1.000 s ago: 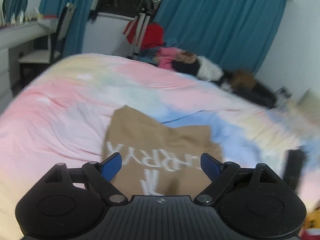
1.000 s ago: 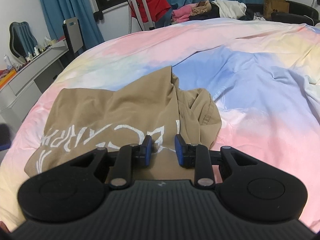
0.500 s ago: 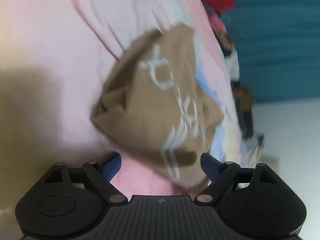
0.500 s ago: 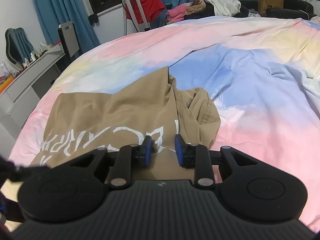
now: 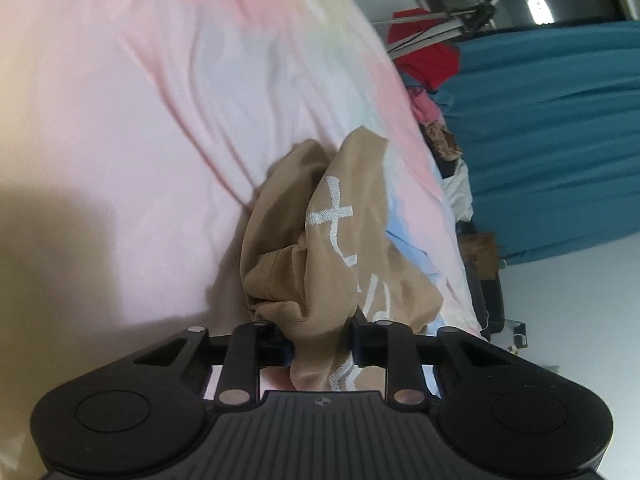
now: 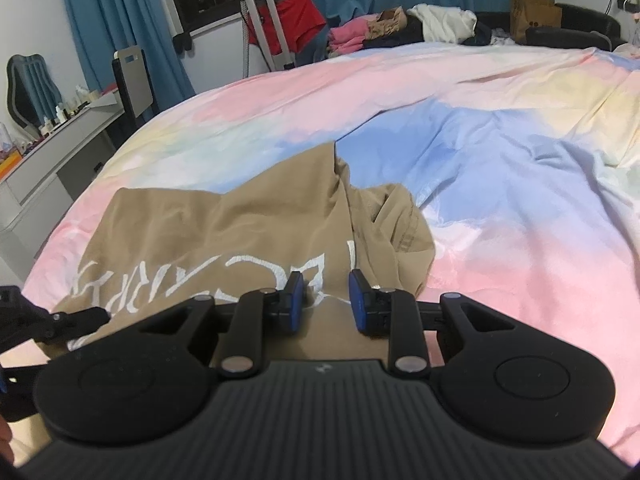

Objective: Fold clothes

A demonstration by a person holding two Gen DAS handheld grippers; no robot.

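Observation:
A tan T-shirt (image 6: 224, 240) with white lettering lies rumpled on the pastel bedspread (image 6: 500, 152). In the left wrist view the shirt (image 5: 320, 240) is bunched up, and my left gripper (image 5: 320, 344) is shut on its near edge. The left gripper also shows at the left edge of the right wrist view (image 6: 60, 320), at the shirt's left corner. My right gripper (image 6: 325, 300) hovers over the shirt's near edge, its jaws a small gap apart with no cloth between them.
A pile of clothes (image 6: 400, 28) lies at the far side of the bed. A tripod (image 6: 264, 28) with a red garment, a grey desk (image 6: 52, 152), a chair (image 6: 132, 76) and blue curtains (image 6: 120, 20) stand beyond the bed.
My left gripper rolled onto its side, came down to the shirt's edge and shut on it, bunching the cloth. The right gripper has stayed almost still.

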